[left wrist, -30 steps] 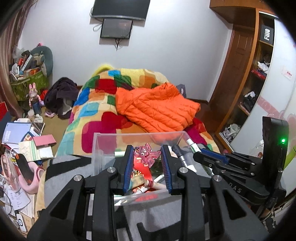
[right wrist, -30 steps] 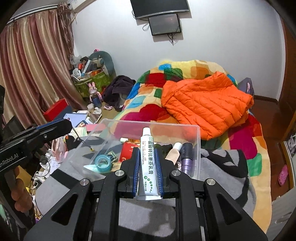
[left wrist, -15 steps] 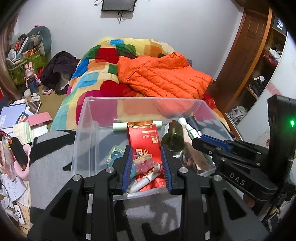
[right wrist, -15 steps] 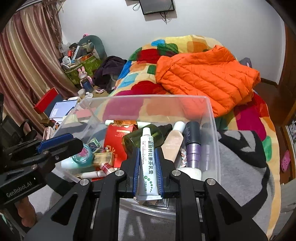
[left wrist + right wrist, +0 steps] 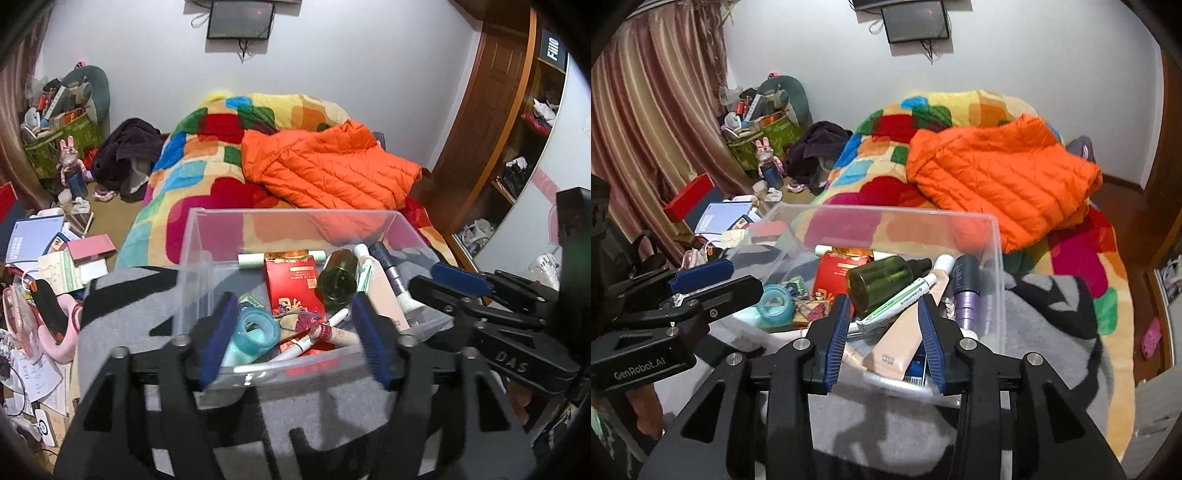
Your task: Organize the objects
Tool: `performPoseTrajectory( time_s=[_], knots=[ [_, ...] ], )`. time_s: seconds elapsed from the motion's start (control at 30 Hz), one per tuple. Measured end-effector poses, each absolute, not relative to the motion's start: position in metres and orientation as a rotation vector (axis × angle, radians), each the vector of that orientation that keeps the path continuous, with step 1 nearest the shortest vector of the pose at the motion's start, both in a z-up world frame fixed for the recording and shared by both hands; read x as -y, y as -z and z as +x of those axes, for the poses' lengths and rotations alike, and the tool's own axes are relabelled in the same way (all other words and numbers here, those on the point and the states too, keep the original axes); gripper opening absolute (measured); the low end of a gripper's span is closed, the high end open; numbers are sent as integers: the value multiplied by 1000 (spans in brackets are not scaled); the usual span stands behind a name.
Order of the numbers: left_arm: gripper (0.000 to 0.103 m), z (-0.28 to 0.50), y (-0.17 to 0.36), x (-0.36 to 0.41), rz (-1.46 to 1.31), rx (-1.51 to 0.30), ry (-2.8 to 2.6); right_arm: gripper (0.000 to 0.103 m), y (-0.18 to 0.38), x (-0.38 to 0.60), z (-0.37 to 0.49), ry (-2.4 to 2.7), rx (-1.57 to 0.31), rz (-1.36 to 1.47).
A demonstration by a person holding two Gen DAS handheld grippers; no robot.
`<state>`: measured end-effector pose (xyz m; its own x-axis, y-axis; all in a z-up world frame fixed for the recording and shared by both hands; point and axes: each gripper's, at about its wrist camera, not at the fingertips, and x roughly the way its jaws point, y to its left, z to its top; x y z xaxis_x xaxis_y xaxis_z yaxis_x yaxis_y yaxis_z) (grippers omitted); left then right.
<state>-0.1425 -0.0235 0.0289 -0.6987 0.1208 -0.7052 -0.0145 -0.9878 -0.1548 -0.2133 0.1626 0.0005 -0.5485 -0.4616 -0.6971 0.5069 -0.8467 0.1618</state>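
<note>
A clear plastic box [image 5: 295, 213] [image 5: 993, 258] stands on a grey-and-black blanket. My left gripper [image 5: 293, 297] hovers over its near left part with its jaws opening. A pink charm [image 5: 303, 319] lies loose in the box below them, beside a teal tape roll [image 5: 256, 329] and a red packet [image 5: 293, 284]. My right gripper [image 5: 884, 299] is over the near right part, jaws opening too. A white tube with green print [image 5: 905, 295] rests free against a green bottle [image 5: 882, 280], next to a beige tube [image 5: 905, 330] and a purple bottle [image 5: 967, 291]. Each view catches the other gripper [image 5: 454, 284] [image 5: 713, 280].
Behind the box lies a bed with a colourful blanket [image 5: 207, 177] and an orange jacket [image 5: 328, 170]. Books, papers and bags litter the floor at the left [image 5: 40, 254]. A wooden wardrobe [image 5: 476, 110] stands at the right.
Both grippers came down over the box and spread their jaws. The left one let go of the pink charm and the right one let go of the white tube, which now lie in the box.
</note>
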Motion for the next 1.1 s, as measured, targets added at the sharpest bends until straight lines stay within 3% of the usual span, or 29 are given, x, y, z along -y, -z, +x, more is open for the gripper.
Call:
performPoseTrajectory(
  time_s=[0.27,0.33,0.43,1.1],
  knots=[
    [89,-112,-38,31,-1132,227,-2865,52,-20,-181,-179,2407,-69,955],
    [91,-104,-38,30,-1115,207,-2888,65,-22,-185,-172,2414,-69,942],
    [92,-94,-38,28,-1095,169,-2915,74,-22,-188,-161,2422,-72,923],
    [96,-60,-19,12,-1063,200,-2877,80,-2,-191,-124,2408,-100,922]
  ],
)
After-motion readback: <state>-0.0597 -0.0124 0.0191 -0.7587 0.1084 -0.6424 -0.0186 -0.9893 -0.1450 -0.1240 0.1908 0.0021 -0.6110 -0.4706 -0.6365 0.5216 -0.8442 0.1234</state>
